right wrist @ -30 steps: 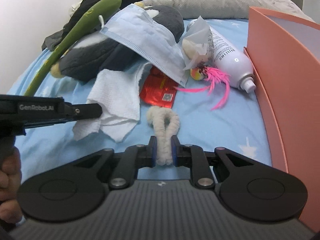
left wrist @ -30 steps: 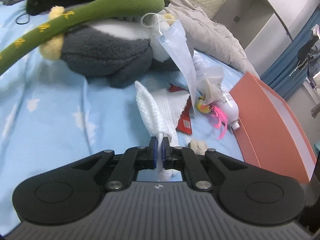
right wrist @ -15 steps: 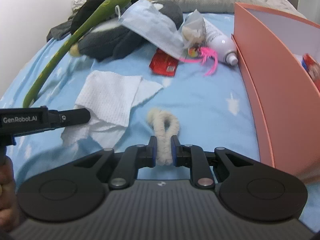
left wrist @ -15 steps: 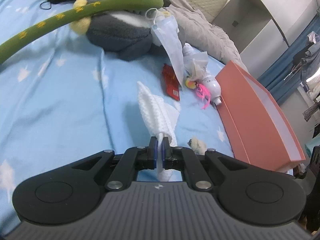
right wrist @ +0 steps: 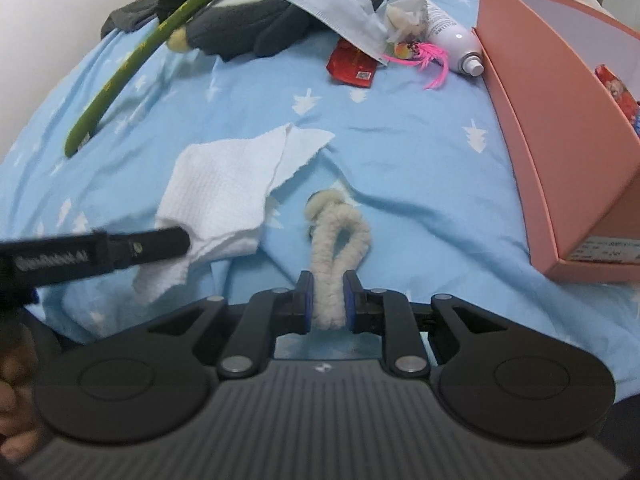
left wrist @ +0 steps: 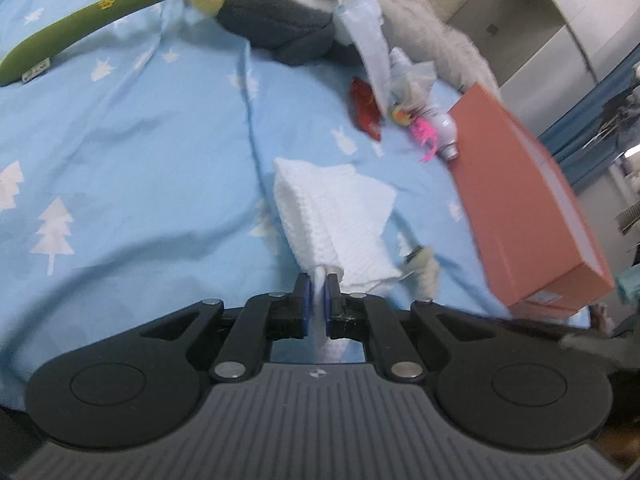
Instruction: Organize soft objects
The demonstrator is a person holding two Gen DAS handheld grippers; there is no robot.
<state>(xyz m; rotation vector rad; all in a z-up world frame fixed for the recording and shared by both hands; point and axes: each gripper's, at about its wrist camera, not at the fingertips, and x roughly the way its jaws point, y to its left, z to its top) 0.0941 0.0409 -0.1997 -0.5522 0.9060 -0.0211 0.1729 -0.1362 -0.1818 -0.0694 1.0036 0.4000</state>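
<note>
A white textured cloth (left wrist: 336, 220) is lying crumpled on the blue bed sheet (right wrist: 400, 152), one corner pinched up. Just beside it, a cream fuzzy rope loop (right wrist: 338, 248) is stretching flat, its near end squeezed. Farther back, a grey plush toy (right wrist: 256, 20) and green plush snake (right wrist: 132, 64) are resting together.

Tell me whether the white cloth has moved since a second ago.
Yes. The white cloth, pinched in the left gripper, has been pulled toward the camera, away from the red packet it overlapped before.

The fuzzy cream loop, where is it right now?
In the right wrist view, the fuzzy cream loop is pinched in the right gripper, beside the white cloth on the blue bedsheet.
</note>
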